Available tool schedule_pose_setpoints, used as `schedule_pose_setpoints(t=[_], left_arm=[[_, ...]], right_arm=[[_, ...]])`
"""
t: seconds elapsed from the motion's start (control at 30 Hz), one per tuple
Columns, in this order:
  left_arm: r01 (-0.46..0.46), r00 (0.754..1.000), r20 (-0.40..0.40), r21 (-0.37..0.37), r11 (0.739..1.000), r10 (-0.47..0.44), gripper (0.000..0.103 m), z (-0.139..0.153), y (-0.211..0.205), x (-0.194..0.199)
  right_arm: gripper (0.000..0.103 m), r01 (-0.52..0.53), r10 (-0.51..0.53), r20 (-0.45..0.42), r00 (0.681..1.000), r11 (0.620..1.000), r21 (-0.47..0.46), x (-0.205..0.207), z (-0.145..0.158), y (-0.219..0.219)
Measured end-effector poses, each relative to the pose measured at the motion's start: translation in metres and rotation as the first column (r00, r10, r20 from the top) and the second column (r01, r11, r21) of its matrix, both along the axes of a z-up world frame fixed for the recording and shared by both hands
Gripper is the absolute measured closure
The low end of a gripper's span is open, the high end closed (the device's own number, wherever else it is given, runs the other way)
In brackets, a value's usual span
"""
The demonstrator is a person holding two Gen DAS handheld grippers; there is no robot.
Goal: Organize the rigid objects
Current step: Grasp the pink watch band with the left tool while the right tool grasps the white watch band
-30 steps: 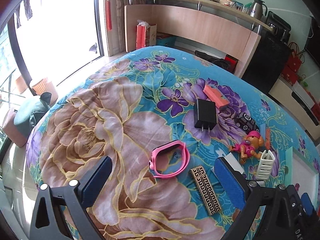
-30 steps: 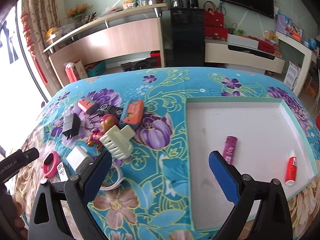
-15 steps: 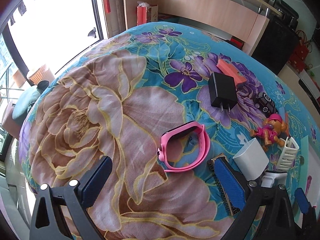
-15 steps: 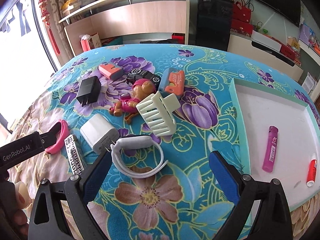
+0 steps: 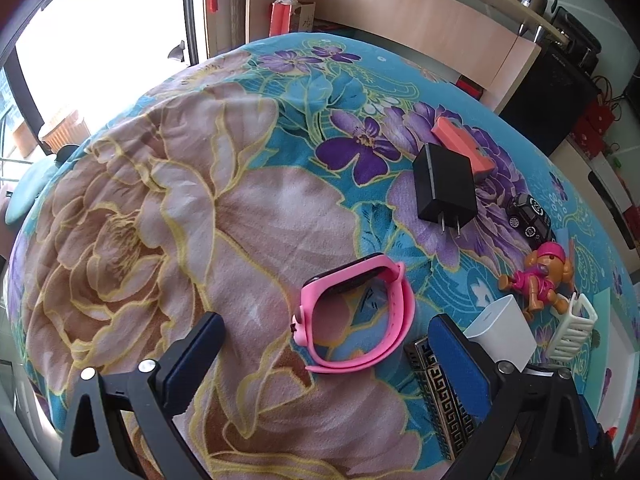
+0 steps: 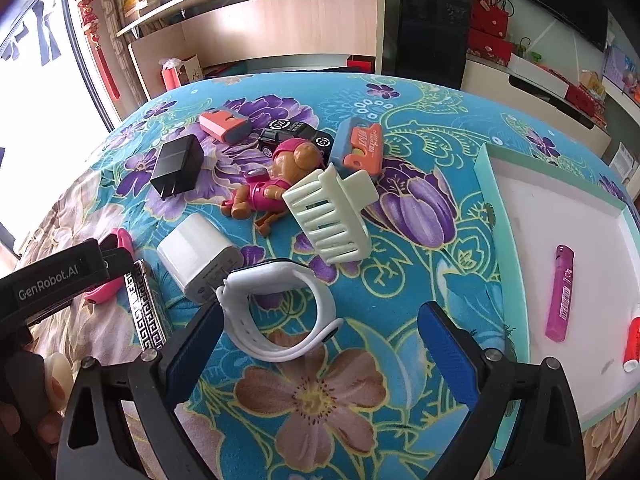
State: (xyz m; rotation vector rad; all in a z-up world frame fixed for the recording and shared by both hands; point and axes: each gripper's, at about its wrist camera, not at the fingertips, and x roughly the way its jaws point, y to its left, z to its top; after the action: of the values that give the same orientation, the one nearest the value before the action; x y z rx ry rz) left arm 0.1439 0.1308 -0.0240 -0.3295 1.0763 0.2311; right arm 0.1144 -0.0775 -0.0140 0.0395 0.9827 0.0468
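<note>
My left gripper [image 5: 332, 356] is open, its fingers either side of a pink watch [image 5: 356, 316] lying on the floral blanket. A patterned bar [image 5: 440, 392] lies partly under its right finger. My right gripper [image 6: 320, 344] is open around a white watch [image 6: 280, 312]. Past it lie a white charger [image 6: 196, 256], a cream hair claw [image 6: 332, 216], a toy pup [image 6: 276, 184], a black charger [image 6: 176, 168] and a toy car [image 6: 296, 136]. A white tray [image 6: 492, 200] at the right holds a pink lighter [image 6: 560, 292] and a red tube [image 6: 632, 340].
An orange and blue box [image 6: 360, 148] and a pink and grey block [image 6: 224, 124] lie at the back of the pile. The left gripper's body [image 6: 52, 280] shows at the right wrist view's left edge. A wooden shelf unit [image 6: 280, 24] stands behind the bed.
Both grippers have moved forward and down. The left one now straddles the pink watch; the right one has swung left from the tray to straddle the white watch.
</note>
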Motion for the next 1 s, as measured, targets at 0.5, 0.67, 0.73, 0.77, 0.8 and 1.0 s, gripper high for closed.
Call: schedule_pose_setpoints(t=[0.5,0.67,0.73,0.77,0.8,1.0], left_arm=[[-0.018,1.0,0.01,0.054,0.998,0.017,0.003,-0.001,0.001,0.002],[0.018,1.0,0.022,0.065,0.998,-0.019,0.018,0.003,-0.007,0.002],[0.034,0.999,0.03,0.057,0.998,-0.036,0.025,0.005,-0.009,0.002],[0.041,0.999,0.033,0.055,0.998,-0.043,0.03,0.006,-0.01,0.002],[0.051,0.998,0.037,0.052,0.997,-0.053,0.036,0.006,-0.012,0.002],[0.065,0.997,0.049,0.045,0.997,-0.067,0.041,0.008,-0.014,0.001]], right_arm=[[0.005,-0.014,0.014,0.009,1.0,0.999,-0.037,0.0,-0.002,0.005],[0.006,-0.014,0.015,0.013,1.0,0.999,-0.043,0.001,-0.002,0.005],[0.006,-0.012,0.013,0.015,1.0,0.999,-0.043,0.001,-0.002,0.005],[0.008,-0.011,0.011,0.017,1.0,0.999,-0.041,0.0,-0.002,0.004],[0.01,-0.009,0.01,0.018,1.0,0.999,-0.039,0.0,-0.001,0.004],[0.035,-0.035,0.035,0.02,0.999,0.999,0.001,-0.001,0.0,0.005]])
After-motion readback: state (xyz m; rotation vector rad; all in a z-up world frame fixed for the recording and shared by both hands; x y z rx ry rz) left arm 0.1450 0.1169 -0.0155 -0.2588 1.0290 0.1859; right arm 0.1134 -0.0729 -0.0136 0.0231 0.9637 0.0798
